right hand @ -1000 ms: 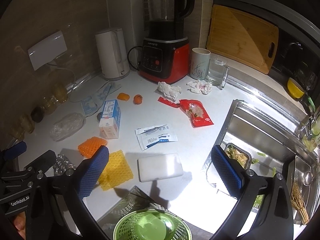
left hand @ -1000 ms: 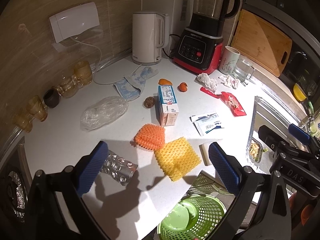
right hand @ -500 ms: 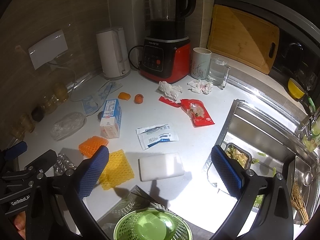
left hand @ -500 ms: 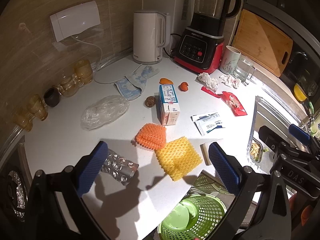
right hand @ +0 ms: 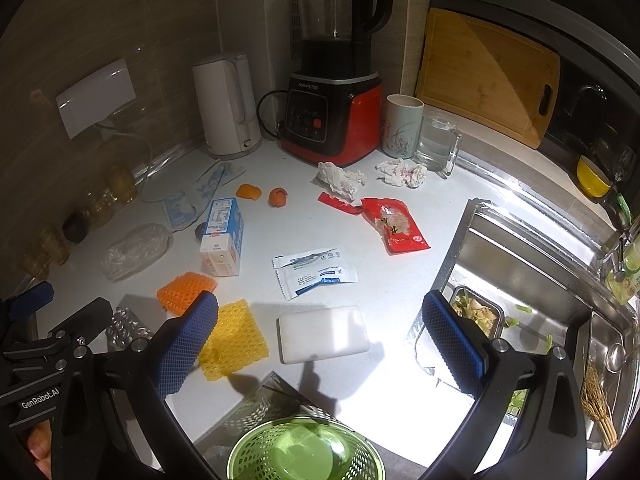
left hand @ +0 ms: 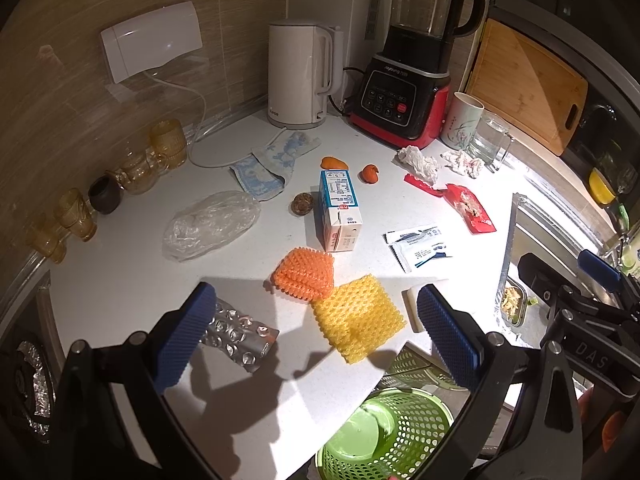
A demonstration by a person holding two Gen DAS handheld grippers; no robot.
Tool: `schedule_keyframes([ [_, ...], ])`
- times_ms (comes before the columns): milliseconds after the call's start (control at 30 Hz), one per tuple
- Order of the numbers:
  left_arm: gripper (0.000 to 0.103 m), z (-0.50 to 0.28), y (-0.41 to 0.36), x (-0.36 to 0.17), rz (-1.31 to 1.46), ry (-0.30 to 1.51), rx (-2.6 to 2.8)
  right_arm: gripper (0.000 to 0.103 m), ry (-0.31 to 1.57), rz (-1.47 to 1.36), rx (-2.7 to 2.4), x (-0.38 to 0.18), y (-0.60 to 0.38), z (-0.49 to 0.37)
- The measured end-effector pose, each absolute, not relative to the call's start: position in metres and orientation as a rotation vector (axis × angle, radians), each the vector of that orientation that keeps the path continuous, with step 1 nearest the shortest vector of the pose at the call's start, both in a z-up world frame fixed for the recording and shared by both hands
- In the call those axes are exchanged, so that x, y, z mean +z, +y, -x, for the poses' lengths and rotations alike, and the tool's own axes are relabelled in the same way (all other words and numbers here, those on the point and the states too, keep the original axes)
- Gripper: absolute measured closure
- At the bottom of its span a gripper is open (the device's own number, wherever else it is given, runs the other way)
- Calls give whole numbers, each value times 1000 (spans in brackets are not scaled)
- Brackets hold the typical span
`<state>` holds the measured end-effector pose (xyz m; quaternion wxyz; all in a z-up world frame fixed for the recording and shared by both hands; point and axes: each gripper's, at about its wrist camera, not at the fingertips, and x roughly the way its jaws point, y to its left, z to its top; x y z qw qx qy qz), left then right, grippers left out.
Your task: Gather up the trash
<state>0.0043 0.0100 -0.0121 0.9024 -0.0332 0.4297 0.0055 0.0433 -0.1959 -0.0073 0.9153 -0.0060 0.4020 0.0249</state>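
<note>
Slight forward drift of both views.

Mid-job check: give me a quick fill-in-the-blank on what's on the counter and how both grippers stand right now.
1. Both the left gripper and the right gripper are ____ and hold nothing.
2. The milk carton is lying on its ____.
3. The orange foam net overlaps a foam net coloured ____.
4. The basket below the counter edge is coloured ____.

Missing words: open; side; yellow; green
</note>
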Motion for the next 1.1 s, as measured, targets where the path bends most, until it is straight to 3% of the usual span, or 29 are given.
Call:
schedule_keyframes([
  [667, 7, -19, 30, -22, 36, 855, -5, 2, 840, -1, 87, -17, -176, -57],
  [1100, 7, -78, 117, -78, -60, 836, 30, 2, 911, 27, 203, -85, -89, -154],
])
